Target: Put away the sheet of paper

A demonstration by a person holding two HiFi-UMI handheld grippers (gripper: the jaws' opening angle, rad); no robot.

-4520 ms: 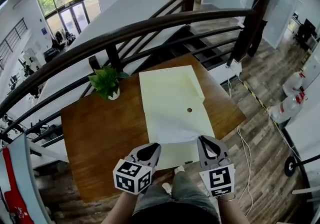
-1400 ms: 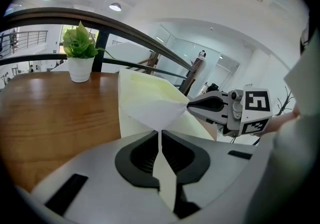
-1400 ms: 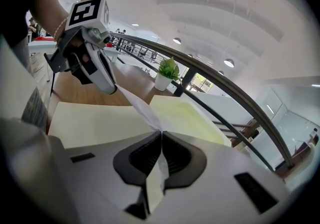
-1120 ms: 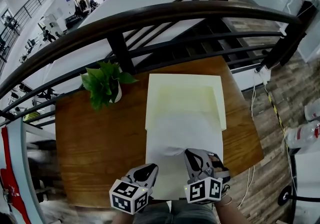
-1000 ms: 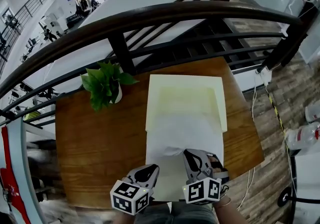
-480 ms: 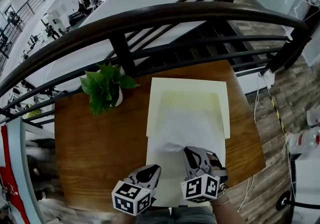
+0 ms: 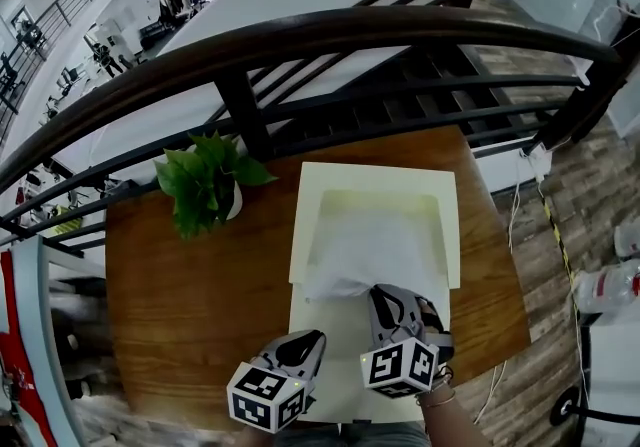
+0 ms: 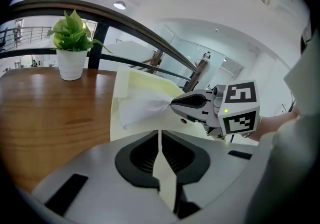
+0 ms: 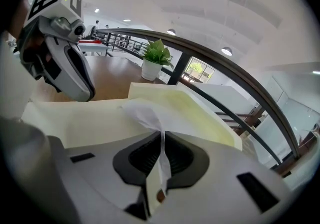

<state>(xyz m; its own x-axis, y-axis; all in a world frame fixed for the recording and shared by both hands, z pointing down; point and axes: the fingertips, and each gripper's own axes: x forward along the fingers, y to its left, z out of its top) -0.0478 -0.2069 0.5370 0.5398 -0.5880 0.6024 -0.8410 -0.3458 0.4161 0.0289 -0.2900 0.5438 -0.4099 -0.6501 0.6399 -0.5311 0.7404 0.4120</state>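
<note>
On wooden table (image 7: 190,275) beside dark railing (image 7: 300,35), left claw (image 7: 312,337) clamping cream folder (image 7: 380,180), right claw (image 7: 379,291) pinching white sheet (image 7: 375,240)

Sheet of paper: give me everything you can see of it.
The sheet of paper is large, thin and limp, pale yellow, whiter where it is folded over. It lies lengthwise on the wooden table, with its far part doubled over itself. The right tongs pinch a bunched white edge, lifted above the sheet's middle. The left tongs are shut on its near edge.
</note>
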